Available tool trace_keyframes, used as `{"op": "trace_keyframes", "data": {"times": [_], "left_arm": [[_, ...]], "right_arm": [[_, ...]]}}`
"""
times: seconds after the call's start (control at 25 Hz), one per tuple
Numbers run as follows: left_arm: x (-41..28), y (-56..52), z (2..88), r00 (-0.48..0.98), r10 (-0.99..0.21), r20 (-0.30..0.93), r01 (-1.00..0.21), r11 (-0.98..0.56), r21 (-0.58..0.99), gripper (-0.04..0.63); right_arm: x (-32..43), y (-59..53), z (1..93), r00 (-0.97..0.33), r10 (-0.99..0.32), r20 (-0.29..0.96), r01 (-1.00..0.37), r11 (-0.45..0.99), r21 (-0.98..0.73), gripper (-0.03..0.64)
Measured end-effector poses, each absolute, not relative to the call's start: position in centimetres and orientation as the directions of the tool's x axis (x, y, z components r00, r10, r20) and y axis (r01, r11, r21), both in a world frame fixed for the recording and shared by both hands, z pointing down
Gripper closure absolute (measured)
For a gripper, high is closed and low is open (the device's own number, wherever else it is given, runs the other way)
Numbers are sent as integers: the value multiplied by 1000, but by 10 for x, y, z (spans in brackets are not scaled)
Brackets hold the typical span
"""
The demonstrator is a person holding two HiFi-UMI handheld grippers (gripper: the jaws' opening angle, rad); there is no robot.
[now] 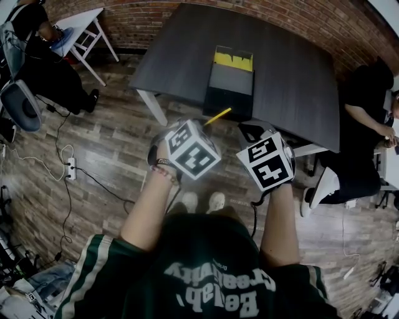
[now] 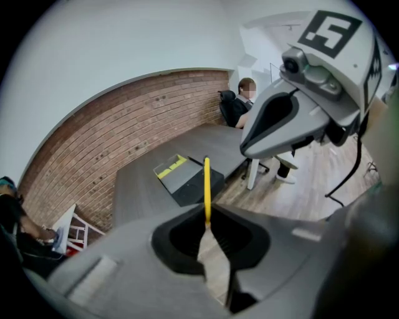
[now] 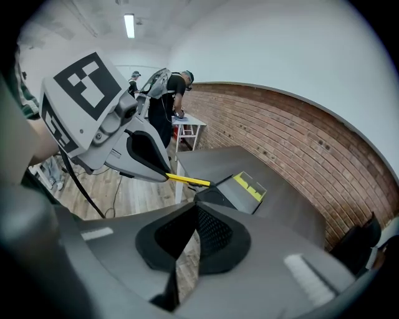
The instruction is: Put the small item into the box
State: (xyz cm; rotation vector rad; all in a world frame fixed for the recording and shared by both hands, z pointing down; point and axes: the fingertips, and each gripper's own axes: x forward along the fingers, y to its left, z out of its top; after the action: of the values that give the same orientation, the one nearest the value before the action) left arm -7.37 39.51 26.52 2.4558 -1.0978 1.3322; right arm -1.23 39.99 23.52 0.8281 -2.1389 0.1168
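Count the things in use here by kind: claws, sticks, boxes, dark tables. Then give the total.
claws: 2, left claw and right claw
stick: 1
box: 1
dark table: 1
total: 5

Brick wall (image 1: 262,19) along the upper edge of the head view. Above it, in the gripper views, a plain white wall (image 2: 124,50), with a ceiling strip light (image 3: 129,25) at upper left. Wood-plank floor (image 1: 112,162) across the middle. Dark table (image 1: 293,75) on white legs (image 1: 151,107), upper centre. Small white table (image 1: 84,25) at upper left, with a grey chair (image 1: 22,103) below it. Power strip (image 1: 72,168) and cable (image 1: 103,185) at left. Seated person (image 1: 365,118) at the right edge.
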Motion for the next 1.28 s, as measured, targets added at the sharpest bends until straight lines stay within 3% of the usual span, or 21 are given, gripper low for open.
{"op": "trace_keyframes", "data": {"times": [1.28], "left_arm": [[-123, 423, 271, 395, -514, 761, -618, -762, -193, 568]], "right_arm": [[-67, 435, 244, -414, -536, 736, -626, 754, 197, 611]]}}
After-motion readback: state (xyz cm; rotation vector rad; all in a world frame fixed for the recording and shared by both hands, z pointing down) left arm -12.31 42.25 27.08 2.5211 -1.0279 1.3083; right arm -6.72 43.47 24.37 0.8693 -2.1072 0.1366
